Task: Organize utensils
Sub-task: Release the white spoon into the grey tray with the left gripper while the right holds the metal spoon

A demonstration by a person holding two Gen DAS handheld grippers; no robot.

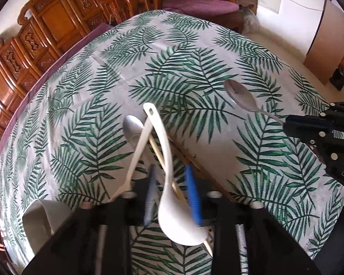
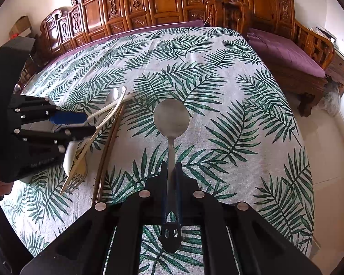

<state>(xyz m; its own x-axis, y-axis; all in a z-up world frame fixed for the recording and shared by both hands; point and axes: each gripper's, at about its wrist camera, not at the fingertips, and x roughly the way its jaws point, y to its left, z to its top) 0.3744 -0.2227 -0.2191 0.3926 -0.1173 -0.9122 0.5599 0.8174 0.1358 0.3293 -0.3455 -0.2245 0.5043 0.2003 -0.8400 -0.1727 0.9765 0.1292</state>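
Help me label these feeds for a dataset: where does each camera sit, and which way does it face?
Left wrist: on the left gripper, looking down its fingers at a white spoon between them.
Right wrist: on the right gripper, looking down at the metal spoon it clamps.
Shared: leaf-print tablecloth, each other's gripper.

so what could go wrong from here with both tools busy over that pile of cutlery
1. The white spoon sits tilted between the left tool fingers, which are not clearly pressing on it; it could slip and drop onto the pile.
2. The right tool pinches the metal spoon only by its thin handle, bowl sticking far out, so it may swivel.
3. The left tool works right above the fork and chopsticks, so it could knock them across the tablecloth.
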